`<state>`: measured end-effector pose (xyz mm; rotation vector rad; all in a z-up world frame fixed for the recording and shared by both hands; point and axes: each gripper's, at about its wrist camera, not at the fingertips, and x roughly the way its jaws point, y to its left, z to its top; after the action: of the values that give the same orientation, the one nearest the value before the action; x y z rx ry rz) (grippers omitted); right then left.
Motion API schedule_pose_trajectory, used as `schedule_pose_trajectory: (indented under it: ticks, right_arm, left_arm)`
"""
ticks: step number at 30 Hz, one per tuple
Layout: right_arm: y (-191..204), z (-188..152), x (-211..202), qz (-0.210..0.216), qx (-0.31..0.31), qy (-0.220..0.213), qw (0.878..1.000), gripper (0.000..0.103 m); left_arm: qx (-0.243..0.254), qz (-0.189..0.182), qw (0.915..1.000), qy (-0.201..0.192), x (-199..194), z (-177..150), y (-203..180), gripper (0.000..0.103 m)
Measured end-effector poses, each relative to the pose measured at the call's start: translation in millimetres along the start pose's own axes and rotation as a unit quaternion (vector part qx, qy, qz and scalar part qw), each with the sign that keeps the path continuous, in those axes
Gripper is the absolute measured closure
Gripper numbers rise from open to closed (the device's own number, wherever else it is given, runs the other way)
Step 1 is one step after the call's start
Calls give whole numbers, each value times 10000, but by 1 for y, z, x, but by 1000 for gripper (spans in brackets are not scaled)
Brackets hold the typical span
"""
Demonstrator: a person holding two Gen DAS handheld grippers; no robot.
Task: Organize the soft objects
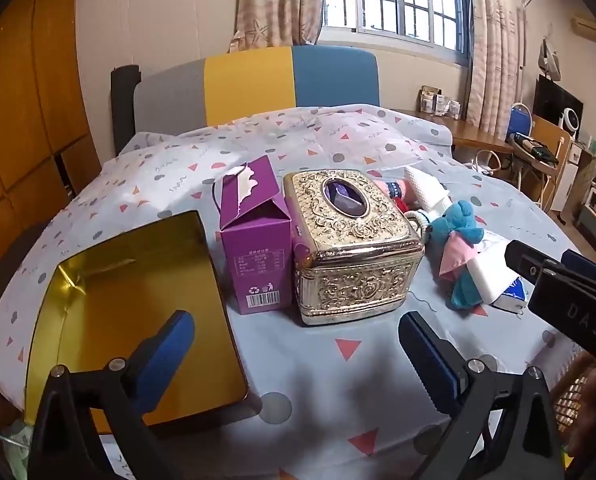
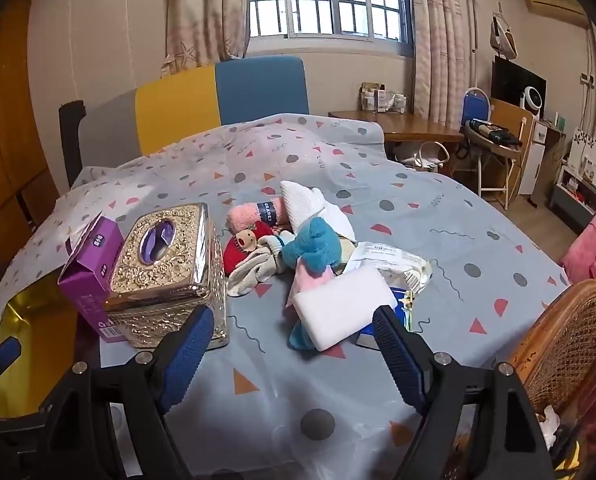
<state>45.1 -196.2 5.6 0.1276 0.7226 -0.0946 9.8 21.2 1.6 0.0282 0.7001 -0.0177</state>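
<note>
Nearest you: left gripper (image 1: pixel 298 354), jaws spread, nothing between them, angled down over the patterned tablecloth (image 1: pixel 350 408). Right gripper (image 2: pixel 293 354), jaws likewise spread and empty, faces the soft pile.

Containers, grouped at your left, probably to receive items: open gold tin tray (image 1: pixel 109 320), purple carton (image 1: pixel 253 236) just beside it, ornate gold tissue box (image 1: pixel 354 248) touching the carton.

Soft objects, heaped right of the tissue box and unsorted: white sponge block (image 2: pixel 344 308) on top nearest you, teal plush toy (image 2: pixel 314 250), red doll (image 2: pixel 249 244), rolled pink towel (image 2: pixel 253 214), white knit cloth (image 2: pixel 302 202).
</note>
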Motion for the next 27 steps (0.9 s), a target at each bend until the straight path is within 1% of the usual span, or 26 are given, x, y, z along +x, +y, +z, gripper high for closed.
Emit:
schedule_pose_trajectory:
  ticks: [1, 2, 4, 8, 14, 27]
  right_arm:
    - [-2, -9, -1, 25, 16, -79, 10000, 20]
    - [1, -10, -3, 16, -29, -101, 9999, 20]
    - [6, -11, -6, -8, -147, -136, 9998, 20]
    - [20, -16, -11, 36, -273, -122, 9995, 20]
    - [23, -17, -16, 89, -390, -167, 9991, 20]
    - [22, -17, -14, 176, -384, -146, 9990, 20]
  left_arm:
    - [-8, 7, 10000, 1, 1, 1, 2, 0]
    - [-15, 7, 10000, 1, 1, 2, 4, 0]
    - [7, 73, 9999, -91, -2, -11, -7, 0]
    - [-37, 58, 10000, -72, -2, -12, -5, 0]
    - [-80, 69, 9999, -112, -7, -11, -1, 0]
    - [-132, 59, 9999, -77, -8, -10, 4, 0]
